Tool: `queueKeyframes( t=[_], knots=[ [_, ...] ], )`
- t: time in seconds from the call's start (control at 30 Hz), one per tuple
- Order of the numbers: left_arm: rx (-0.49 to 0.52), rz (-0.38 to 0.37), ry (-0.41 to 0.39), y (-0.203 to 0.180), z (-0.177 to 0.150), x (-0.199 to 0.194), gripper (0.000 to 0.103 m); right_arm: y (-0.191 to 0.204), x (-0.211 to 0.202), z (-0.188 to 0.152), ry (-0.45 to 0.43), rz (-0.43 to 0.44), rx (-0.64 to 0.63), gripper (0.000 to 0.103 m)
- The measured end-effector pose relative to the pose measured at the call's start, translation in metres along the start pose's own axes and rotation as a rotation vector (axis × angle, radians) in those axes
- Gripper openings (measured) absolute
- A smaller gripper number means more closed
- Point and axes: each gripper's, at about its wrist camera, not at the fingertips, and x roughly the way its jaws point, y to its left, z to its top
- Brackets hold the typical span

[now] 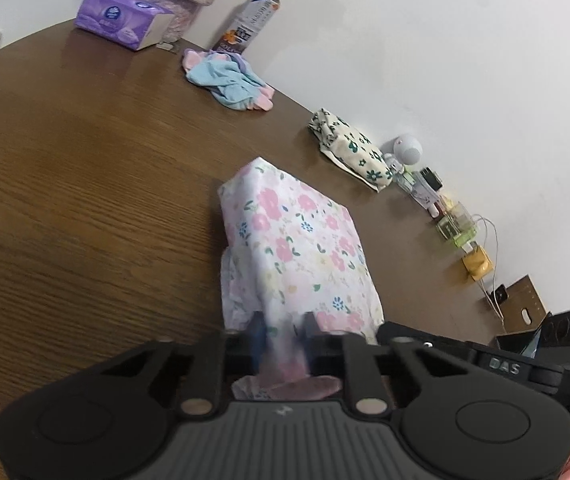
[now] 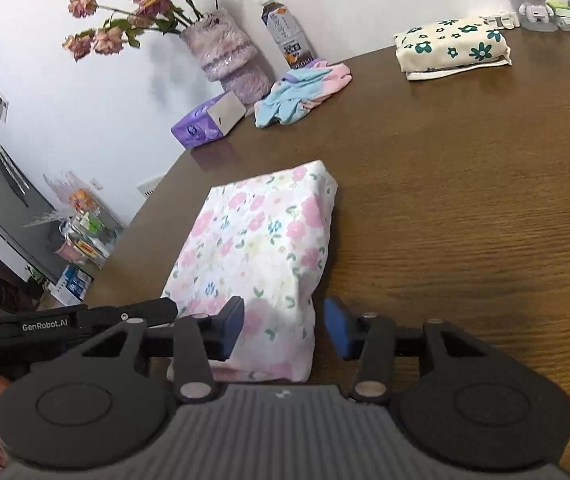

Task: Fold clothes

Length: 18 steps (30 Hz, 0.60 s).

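Observation:
A white garment with pink flowers (image 1: 297, 240) lies folded into a narrow stack on the brown wooden table (image 1: 85, 200). My left gripper (image 1: 283, 334) is shut on the near end of this floral garment, the cloth pinched between its blue pads. In the right wrist view the same garment (image 2: 257, 240) lies ahead. My right gripper (image 2: 287, 330) is open, its jaws standing either side of the garment's near right corner. The left gripper's black body (image 2: 85, 320) shows at the left of that view.
A blue and pink garment (image 1: 229, 76) lies crumpled near the wall, and a folded cream cloth with green flowers (image 1: 349, 148) lies further right. A purple tissue box (image 1: 121, 18), a bottle (image 1: 251, 16), a furry vase (image 2: 225, 56) and small items (image 1: 445, 208) line the wall.

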Motion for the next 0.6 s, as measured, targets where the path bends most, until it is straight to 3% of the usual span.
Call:
queueKeyframes(
  t=[0.03, 0.1, 0.17, 0.2, 0.27, 0.3, 0.33, 0.37, 0.4, 0.47, 0.5, 0.53, 0.57, 0.6],
  knots=[
    [0.009, 0.002, -0.002, -0.001, -0.001, 0.0, 0.009, 0.001, 0.0, 0.0, 0.002, -0.001, -0.006, 0.021],
    [0.012, 0.006, -0.001, -0.001, -0.002, 0.0, 0.009, 0.003, 0.001, -0.001, 0.006, -0.002, -0.017, 0.007],
    [0.011, 0.01, 0.002, 0.0, -0.001, 0.0, 0.011, 0.005, 0.001, -0.001, 0.01, -0.003, -0.029, 0.006],
    [0.015, 0.016, 0.003, 0.0, -0.001, -0.001, 0.018, 0.006, 0.001, -0.002, 0.012, -0.003, -0.034, 0.006],
    [0.032, 0.032, 0.001, -0.002, 0.0, -0.003, 0.035, 0.008, 0.0, -0.002, 0.014, -0.006, -0.05, 0.01],
    [0.043, 0.031, -0.004, -0.002, 0.001, -0.004, 0.037, 0.009, -0.001, -0.001, 0.011, -0.009, -0.063, 0.019],
    [0.053, 0.031, -0.002, -0.002, 0.001, -0.004, 0.037, 0.01, -0.003, -0.001, 0.008, -0.012, -0.076, 0.039],
    [0.064, 0.032, 0.005, -0.003, 0.002, -0.003, 0.036, 0.011, -0.004, -0.001, 0.003, -0.017, -0.088, 0.044],
    [0.076, 0.029, 0.011, -0.004, 0.002, -0.001, 0.025, 0.012, -0.004, 0.0, -0.001, -0.024, -0.099, 0.045],
    [0.091, 0.019, 0.024, -0.004, 0.002, 0.002, 0.006, 0.011, -0.001, 0.0, 0.009, -0.026, -0.098, 0.038],
    [0.09, 0.018, 0.028, -0.004, 0.003, 0.002, 0.007, 0.01, 0.002, 0.0, 0.021, -0.02, -0.094, 0.015],
    [0.092, 0.018, 0.027, -0.004, 0.004, 0.001, 0.008, 0.01, 0.004, 0.0, 0.033, -0.011, -0.089, 0.006],
    [0.096, 0.018, 0.025, -0.004, 0.005, -0.001, 0.013, 0.009, 0.004, 0.0, 0.036, -0.009, -0.089, 0.006],
    [0.112, 0.026, 0.021, -0.006, 0.008, -0.003, 0.028, 0.009, 0.003, 0.0, 0.034, -0.008, -0.093, 0.006]
  ],
)
